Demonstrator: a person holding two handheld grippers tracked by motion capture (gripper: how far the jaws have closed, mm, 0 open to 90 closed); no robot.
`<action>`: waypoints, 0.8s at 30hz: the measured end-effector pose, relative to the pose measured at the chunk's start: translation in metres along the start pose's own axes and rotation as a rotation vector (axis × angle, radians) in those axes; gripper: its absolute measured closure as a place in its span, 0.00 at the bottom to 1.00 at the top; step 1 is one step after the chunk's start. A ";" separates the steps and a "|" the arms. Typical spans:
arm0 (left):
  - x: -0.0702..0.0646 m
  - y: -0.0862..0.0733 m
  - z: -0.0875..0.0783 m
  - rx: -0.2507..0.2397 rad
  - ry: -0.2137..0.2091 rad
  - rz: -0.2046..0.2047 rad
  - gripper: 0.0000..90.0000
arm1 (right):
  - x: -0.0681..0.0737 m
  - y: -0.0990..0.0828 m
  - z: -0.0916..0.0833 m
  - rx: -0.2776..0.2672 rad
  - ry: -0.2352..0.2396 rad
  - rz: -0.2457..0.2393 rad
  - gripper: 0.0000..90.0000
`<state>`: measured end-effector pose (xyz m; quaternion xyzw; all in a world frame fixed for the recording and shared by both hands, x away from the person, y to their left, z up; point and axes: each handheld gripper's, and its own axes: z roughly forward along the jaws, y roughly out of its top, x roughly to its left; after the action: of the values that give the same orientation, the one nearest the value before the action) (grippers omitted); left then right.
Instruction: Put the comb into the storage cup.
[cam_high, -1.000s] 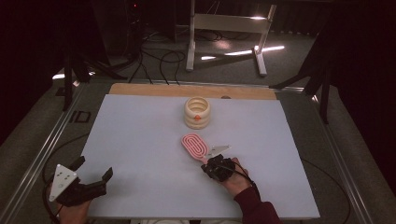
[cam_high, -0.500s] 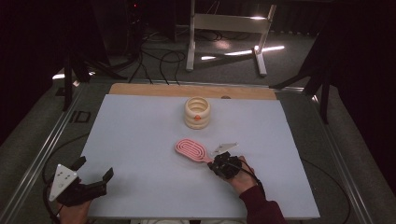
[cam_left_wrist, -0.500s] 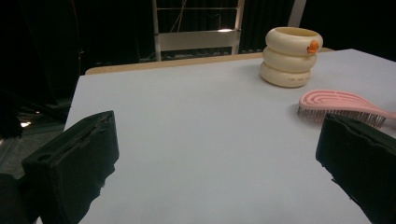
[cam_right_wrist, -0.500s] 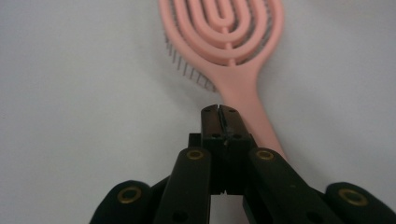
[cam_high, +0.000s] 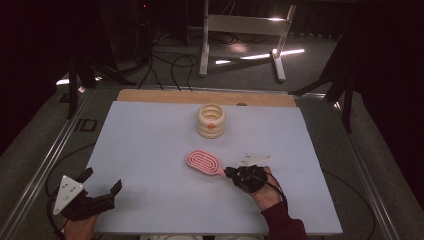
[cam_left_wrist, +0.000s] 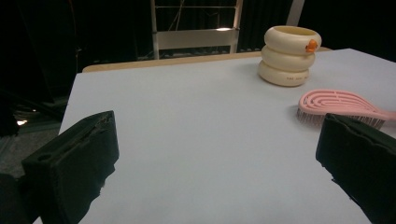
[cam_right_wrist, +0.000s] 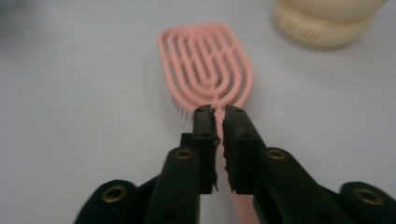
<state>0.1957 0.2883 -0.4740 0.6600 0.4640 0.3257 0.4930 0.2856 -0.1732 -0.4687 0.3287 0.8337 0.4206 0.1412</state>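
Swinging leftward since earlier, the brush (cam_high: 205, 162) lies mid-tabletop, handle clamped by the right gripper (cam_high: 235, 174); left gripper (cam_high: 102, 186) gapes wide.

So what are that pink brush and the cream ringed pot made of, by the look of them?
The pink brush looks like moulded plastic: one even matte colour, an open looped back and thin bristles beneath. The cream ringed pot has smooth stacked rolls with a soft sheen, so glazed ceramic or plastic; I cannot tell which. The right tongs grip the brush handle.
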 end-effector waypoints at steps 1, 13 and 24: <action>0.000 0.000 0.000 0.000 0.000 0.000 0.00 | 0.000 0.000 0.000 0.000 0.000 0.000 0.90; 0.001 0.013 0.001 0.005 -0.023 0.005 0.00 | -0.025 -0.007 -0.074 -0.268 -0.063 0.014 0.58; 0.009 0.024 0.011 0.017 -0.034 0.005 0.00 | -0.047 -0.029 -0.096 -0.315 -0.148 0.115 0.17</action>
<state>0.2156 0.2908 -0.4546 0.6707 0.4566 0.3117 0.4945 0.2589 -0.2759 -0.4352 0.3797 0.7247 0.5280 0.2276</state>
